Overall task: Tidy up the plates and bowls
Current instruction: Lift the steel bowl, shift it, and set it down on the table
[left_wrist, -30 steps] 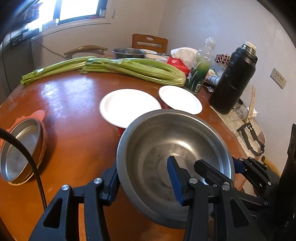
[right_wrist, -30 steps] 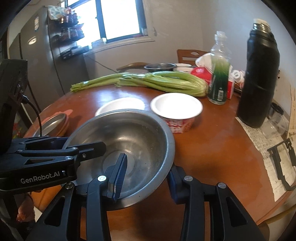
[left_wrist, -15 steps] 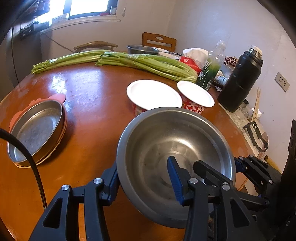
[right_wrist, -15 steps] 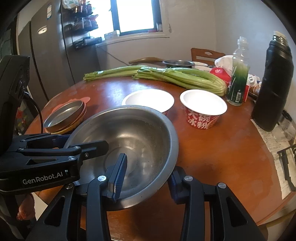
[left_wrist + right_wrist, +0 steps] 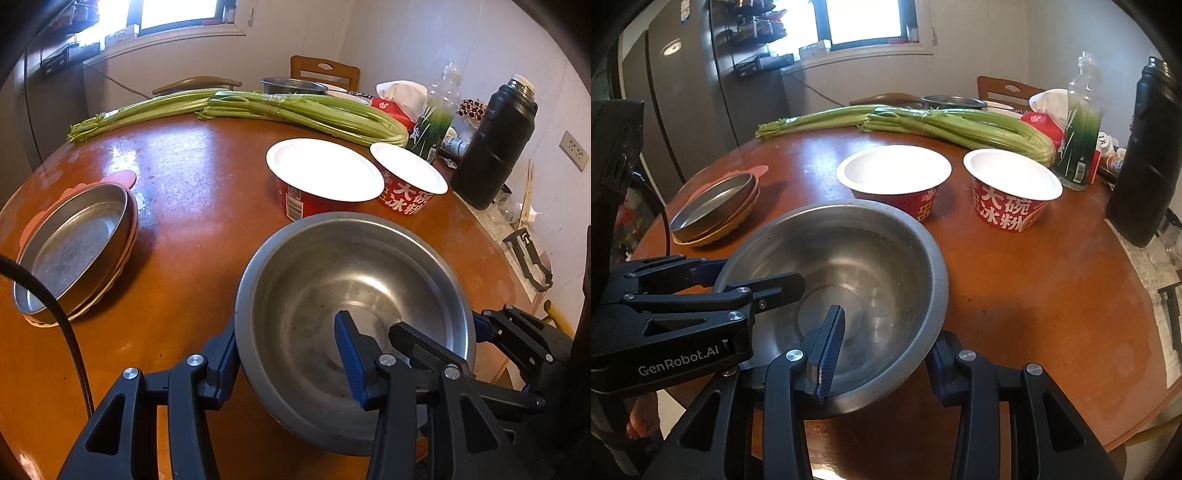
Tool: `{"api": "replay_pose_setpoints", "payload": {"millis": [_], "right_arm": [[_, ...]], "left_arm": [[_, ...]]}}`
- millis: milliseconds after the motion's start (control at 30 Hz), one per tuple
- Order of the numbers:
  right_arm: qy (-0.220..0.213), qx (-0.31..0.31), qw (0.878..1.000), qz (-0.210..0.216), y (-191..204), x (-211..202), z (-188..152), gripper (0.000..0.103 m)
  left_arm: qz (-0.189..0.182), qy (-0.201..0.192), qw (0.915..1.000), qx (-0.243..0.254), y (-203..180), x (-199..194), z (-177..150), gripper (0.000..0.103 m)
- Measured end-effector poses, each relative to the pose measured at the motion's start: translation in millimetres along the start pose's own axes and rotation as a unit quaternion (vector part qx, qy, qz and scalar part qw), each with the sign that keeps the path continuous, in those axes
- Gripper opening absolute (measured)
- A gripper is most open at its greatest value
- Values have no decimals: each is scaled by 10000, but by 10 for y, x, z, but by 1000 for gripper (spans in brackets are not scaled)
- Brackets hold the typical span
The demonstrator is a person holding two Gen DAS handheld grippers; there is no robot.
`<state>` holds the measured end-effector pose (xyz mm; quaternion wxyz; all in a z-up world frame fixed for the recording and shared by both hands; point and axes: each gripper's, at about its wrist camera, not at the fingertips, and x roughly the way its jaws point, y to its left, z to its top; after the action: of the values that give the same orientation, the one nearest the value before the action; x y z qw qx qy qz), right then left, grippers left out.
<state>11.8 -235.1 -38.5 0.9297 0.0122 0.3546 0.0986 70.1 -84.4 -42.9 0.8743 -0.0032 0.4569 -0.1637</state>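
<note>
I have the wide round steel bowl (image 5: 354, 325) pinched by its rim in both the left claw (image 5: 288, 347) and right claw (image 5: 882, 339) over the round brown surface (image 5: 1034, 295), and uneven lowering could knock the near red paper bowl (image 5: 894, 181)

Celery bunches (image 5: 295, 110), green bottle (image 5: 1078, 147), black thermos (image 5: 491, 147) at table's (image 5: 184, 166) far edge.
</note>
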Motion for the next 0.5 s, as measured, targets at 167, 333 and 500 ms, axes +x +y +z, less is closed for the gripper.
{"api": "replay_pose_setpoints", "payload": {"millis": [167,333,500], "right_arm": [[72,2,10000,8,-3,33,-16,43],[92,2,10000,17,-5,43,-11,43],[112,114,9998,86,-40,51,5,44]], "left_arm": [[48,34,10000,21,-3,46,-7,48],[59,15,10000,43,2,48,-2,48],[102,22,9999,-10,45,61,10,48]]}}
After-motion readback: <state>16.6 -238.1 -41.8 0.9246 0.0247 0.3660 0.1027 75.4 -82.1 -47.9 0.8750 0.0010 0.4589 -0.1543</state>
